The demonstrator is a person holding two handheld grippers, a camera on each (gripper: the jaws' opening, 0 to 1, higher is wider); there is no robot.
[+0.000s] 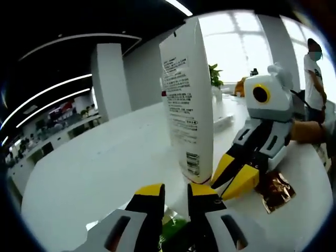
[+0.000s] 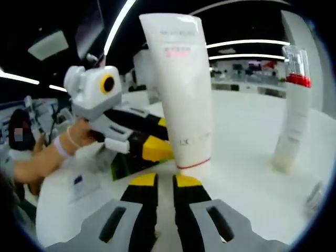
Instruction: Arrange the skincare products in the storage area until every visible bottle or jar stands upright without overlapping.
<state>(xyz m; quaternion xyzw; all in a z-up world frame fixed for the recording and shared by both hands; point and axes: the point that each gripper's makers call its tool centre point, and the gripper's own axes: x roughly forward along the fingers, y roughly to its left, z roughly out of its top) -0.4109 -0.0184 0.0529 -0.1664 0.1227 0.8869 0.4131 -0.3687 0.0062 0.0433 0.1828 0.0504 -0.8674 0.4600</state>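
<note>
Standing upright: one white tube; one red-collared bottle; both hand-held grippers nearly closed, empty.

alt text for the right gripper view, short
A tall white tube stands upright on a white table, just beyond the right gripper, whose jaws sit close together with nothing between them. The left gripper reaches in beside the tube; a red-capped slim bottle stands apart.

Dark ceiling with light strips, white pillar, bright windows.
</note>
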